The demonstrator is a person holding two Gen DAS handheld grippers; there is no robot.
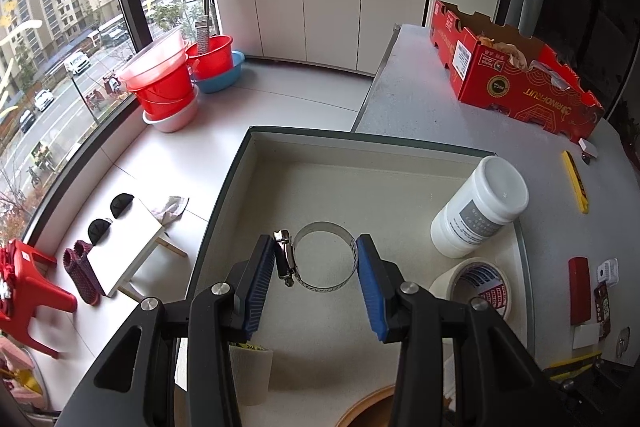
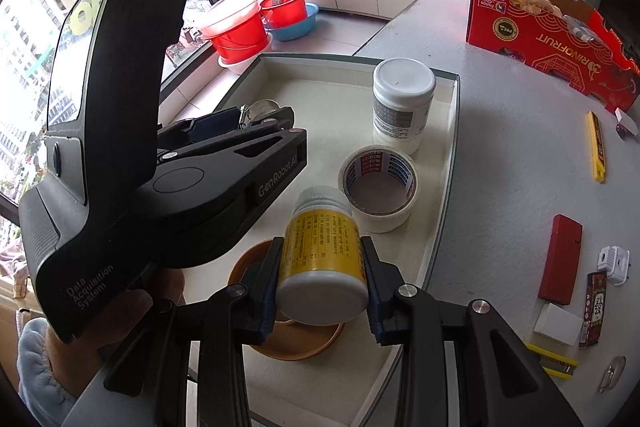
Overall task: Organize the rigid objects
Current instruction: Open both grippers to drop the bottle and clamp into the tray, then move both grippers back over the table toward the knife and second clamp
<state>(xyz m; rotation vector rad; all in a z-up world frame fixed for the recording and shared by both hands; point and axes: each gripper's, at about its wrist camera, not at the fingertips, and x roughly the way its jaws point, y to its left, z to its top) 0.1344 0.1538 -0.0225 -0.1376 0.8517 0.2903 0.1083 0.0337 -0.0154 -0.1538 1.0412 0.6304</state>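
Shallow white tray sat at the counter edge, dark rim, pale speckled floor. Inside it: a white jar with a grey label and white lid, upright at the far right corner; a roll of white tape lying flat just in front of the jar; a brown dish at the near end, mostly hidden under the grippers.

Left gripper was over the tray, its blue pads closed on a metal hose clamp, one pad at the screw housing, the other on the band's opposite side. Moderate gap, set by the ring's width. Whether the clamp rested on the tray floor or hung just above it, couldn't tell.

Right gripper held a yellow-label bottle between its pads, narrow grip, white cap pointing away from the camera, white base toward it. Bottle was tilted, held above the brown dish, not touching it as far as visible.

A hand with a pale blue sleeve gripped the left gripper's handle.

On the counter beside the tray, well apart: open red cardboard box with crumpled paper and bits inside, contents unclear; yellow cutter; red flat block.
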